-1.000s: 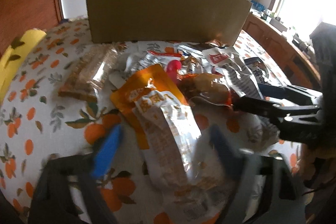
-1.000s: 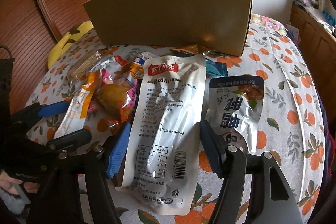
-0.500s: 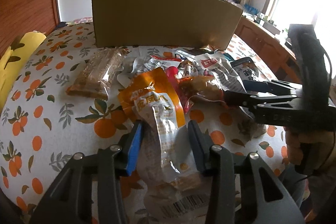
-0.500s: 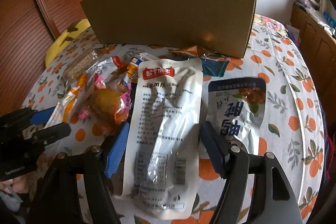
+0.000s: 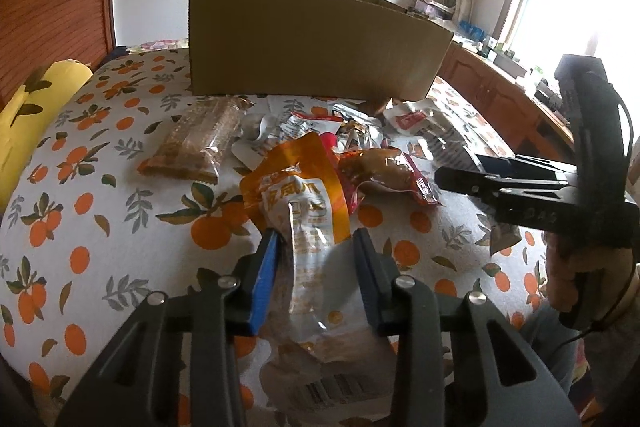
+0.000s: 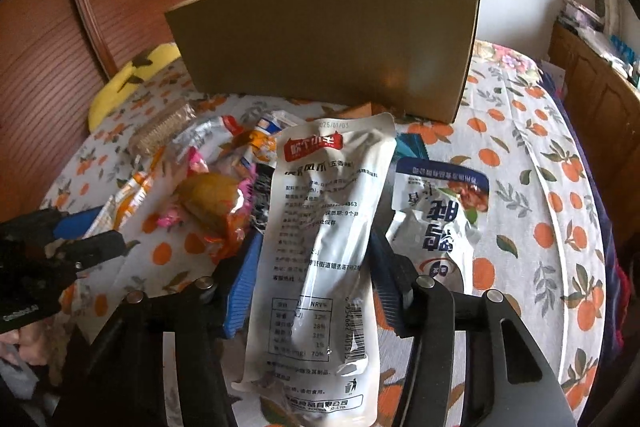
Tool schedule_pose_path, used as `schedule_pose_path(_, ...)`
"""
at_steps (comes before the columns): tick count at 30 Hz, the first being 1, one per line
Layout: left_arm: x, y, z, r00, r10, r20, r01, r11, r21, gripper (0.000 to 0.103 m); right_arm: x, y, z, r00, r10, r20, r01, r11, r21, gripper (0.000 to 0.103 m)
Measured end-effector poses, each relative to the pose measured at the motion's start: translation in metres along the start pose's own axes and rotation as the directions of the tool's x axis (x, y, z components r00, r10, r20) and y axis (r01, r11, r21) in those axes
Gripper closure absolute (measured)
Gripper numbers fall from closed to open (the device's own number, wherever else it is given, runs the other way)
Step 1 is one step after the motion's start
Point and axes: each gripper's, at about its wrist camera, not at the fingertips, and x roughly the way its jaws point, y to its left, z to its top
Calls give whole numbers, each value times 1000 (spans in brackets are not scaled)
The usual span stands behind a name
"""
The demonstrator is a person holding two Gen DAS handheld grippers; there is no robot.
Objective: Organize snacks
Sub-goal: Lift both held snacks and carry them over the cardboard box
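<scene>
My left gripper (image 5: pixel 316 251) is shut on the lower part of an orange snack pouch (image 5: pixel 298 199), lifted off the orange-print cloth. My right gripper (image 6: pixel 316 259) is shut on a long silver pouch with a red label (image 6: pixel 324 227), held up towards the cardboard box (image 6: pixel 332 43). The box (image 5: pixel 312 39) stands at the back, its opening hidden from both views. The right gripper also shows in the left wrist view (image 5: pixel 460 179), and the left gripper in the right wrist view (image 6: pixel 92 235).
Loose snacks lie in a heap before the box: a brown grain bar (image 5: pixel 196 143), a red-wrapped piece (image 5: pixel 384 171), a silver-and-blue pouch (image 6: pixel 440 215). A yellow pillow (image 5: pixel 36 103) lies at the left edge. Wooden cabinets (image 6: pixel 592 95) stand on the right.
My left gripper closed on the orange pouch and raised it. My right gripper closed on the silver pouch and lifted it nearer the box.
</scene>
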Motion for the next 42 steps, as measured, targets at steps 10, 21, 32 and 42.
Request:
schedule_pose_path(10, -10, 0, -4, 999, 0, 32, -1, 1000, 5, 71, -22, 8, 2, 998, 31, 47, -31, 1000, -2, 48)
schedule_pose_path(21, -34, -5, 4, 997, -12, 82, 11, 1000, 8, 71, -33, 15, 3, 996, 57, 75, -57, 998, -6, 48)
schedule_pose_path(32, -52, -11, 41, 988, -33, 154, 24, 998, 60, 71, -62, 19, 22, 987, 75, 142, -73, 997, -17, 47)
schedule_pose_path(42, -55, -14, 99, 975, -71, 209, 45, 991, 127, 71, -82, 17, 64, 974, 71, 217, -65, 997, -32, 47)
